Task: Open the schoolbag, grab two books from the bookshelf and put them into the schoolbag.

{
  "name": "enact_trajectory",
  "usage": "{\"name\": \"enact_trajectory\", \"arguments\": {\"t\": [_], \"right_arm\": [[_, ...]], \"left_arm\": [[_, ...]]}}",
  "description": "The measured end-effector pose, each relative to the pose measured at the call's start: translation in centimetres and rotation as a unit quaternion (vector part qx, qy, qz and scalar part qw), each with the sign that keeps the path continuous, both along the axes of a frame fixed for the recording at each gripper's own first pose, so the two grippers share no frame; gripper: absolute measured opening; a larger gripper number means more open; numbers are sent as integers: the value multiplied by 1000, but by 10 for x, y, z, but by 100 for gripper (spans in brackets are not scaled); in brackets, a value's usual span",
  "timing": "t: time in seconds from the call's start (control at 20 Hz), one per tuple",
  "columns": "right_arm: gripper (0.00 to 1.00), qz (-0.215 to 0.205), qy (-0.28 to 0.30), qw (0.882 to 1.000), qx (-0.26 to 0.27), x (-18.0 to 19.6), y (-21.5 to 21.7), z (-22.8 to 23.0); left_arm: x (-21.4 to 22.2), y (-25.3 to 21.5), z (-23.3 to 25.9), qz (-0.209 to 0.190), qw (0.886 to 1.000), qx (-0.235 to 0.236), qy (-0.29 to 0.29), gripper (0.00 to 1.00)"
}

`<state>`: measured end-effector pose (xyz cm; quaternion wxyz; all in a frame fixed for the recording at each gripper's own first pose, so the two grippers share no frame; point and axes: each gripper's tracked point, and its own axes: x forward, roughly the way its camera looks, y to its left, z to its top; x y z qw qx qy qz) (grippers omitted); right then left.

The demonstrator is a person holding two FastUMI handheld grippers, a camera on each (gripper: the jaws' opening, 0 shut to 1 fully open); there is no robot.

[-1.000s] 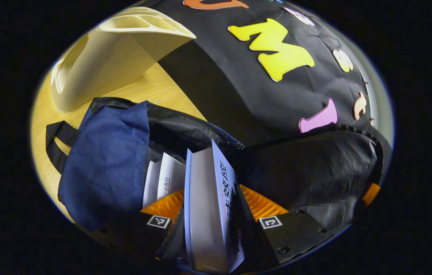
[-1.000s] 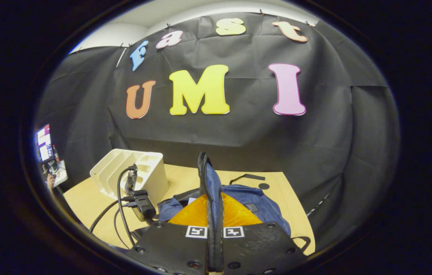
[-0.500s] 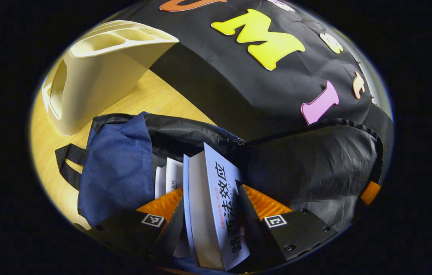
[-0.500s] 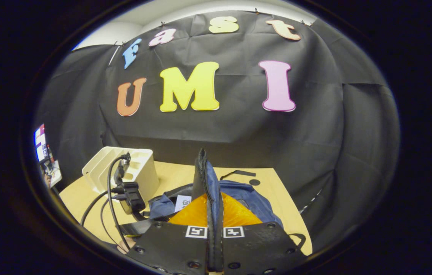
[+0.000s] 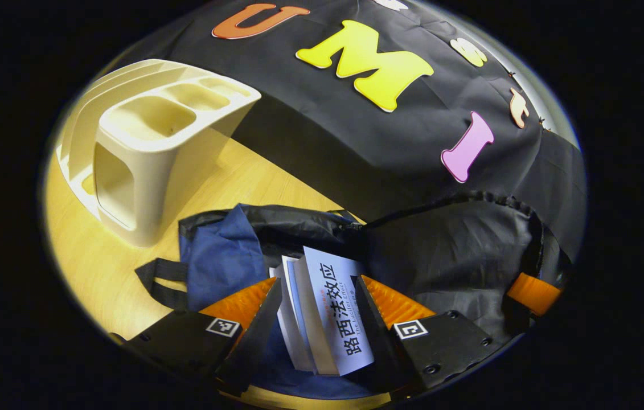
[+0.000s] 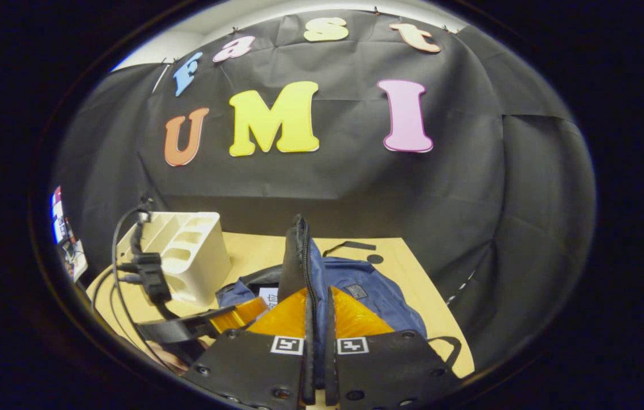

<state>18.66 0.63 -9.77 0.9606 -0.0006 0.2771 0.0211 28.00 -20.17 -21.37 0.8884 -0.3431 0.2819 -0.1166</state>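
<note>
Schoolbag (image 5: 225,250) is lying open on the wooden counter (image 5: 99,273), just beside the cream bookshelf (image 5: 151,154). Two books are standing in its mouth; the front book (image 5: 336,307) is sitting between the fingers of the left hand-held gripper (image 5: 315,319), which are spread with gaps on either side of it. Right hand-held gripper (image 6: 316,341) is pinching the zipper edge of the bag's flap (image 6: 299,250), holding it upright.
</note>
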Motion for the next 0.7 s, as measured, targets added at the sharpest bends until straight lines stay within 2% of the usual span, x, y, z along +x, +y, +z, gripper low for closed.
{"name": "enact_trajectory", "arguments": {"t": [0.25, 0.45, 0.6, 0.7], "right_arm": [[12, -16, -18, 1000, -12, -13, 3, 1], [14, -30, -40, 999, -15, -24, 3, 0], [14, -39, -40, 998, -10, -34, 5, -4], [18, -42, -46, 998, -8, -42, 8, 0]], "left_arm": [[-12, 63, 23, 40, 995, 76, -53, 83], [-28, 113, 41, 71, 981, 154, -94, 83], [-43, 146, 48, 94, 971, 191, -106, 84], [-56, 165, 52, 105, 967, 204, -108, 84]]}}
